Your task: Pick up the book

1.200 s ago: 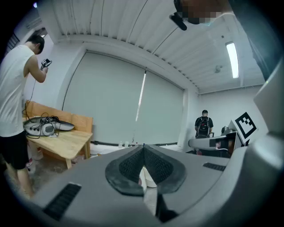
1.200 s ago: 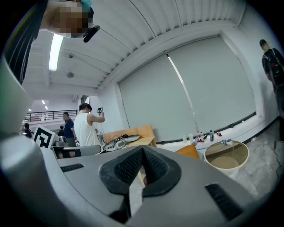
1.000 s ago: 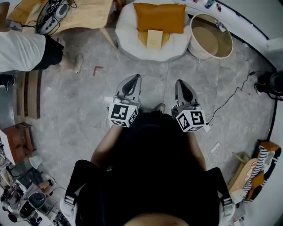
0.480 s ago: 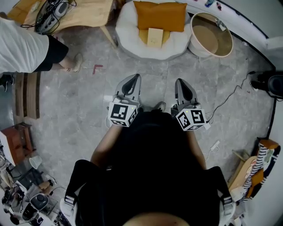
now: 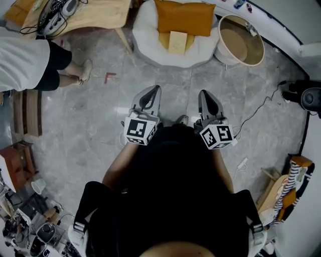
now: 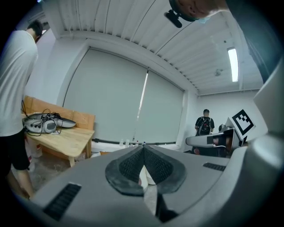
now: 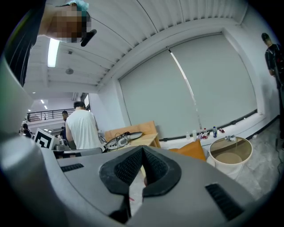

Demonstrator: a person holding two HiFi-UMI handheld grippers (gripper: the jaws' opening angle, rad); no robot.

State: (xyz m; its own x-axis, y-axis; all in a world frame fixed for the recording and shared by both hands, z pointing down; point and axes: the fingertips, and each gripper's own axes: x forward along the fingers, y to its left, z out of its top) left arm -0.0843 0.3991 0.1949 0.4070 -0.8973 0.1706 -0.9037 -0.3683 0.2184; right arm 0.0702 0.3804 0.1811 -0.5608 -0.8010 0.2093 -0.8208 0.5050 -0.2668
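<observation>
The pale tan book [image 5: 176,42] lies flat on a round white floor cushion [image 5: 145,35], just in front of an orange pillow [image 5: 183,17] and well ahead of both grippers. The left gripper [image 5: 154,89] and the right gripper [image 5: 203,93] are held side by side over the grey stone floor [image 5: 100,110], each with its jaws closed tip to tip on nothing. A round beige tub [image 5: 239,40] stands just right of the cushion. A person in a white shirt [image 5: 22,57] stands near a wooden tabletop [image 5: 98,15].
</observation>
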